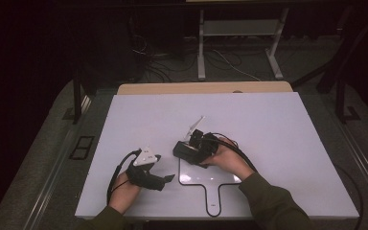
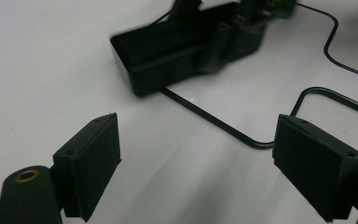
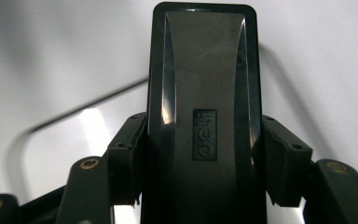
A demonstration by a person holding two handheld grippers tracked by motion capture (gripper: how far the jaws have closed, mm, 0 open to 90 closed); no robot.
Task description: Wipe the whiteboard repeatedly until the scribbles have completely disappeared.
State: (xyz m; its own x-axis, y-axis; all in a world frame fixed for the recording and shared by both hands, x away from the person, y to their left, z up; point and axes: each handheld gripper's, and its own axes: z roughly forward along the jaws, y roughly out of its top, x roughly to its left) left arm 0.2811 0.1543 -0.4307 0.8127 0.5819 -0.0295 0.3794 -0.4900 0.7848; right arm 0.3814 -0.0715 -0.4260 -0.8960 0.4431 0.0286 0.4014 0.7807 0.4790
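Observation:
A black oblong block (image 3: 205,93) marked "deli" is clamped between the jaws of my right gripper (image 3: 205,163), which is shut on its two long sides. In the high view the block (image 1: 184,151) hovers over the top left corner of a glossy white paddle-shaped board (image 1: 211,179) with a thin black rim and a handle pointing toward the person. My left gripper (image 1: 165,179) rests low at the board's left side, open and holding nothing. In the left gripper view, its jaws stand wide apart (image 2: 196,154), with the block (image 2: 163,51) and the board's rim (image 2: 214,122) ahead.
The white tabletop (image 1: 268,124) spreads wide around both hands. A tan wooden strip (image 1: 203,88) runs along its far edge. Beyond it, on the dark floor, stand a white metal frame (image 1: 201,57) and loose cables (image 1: 148,52).

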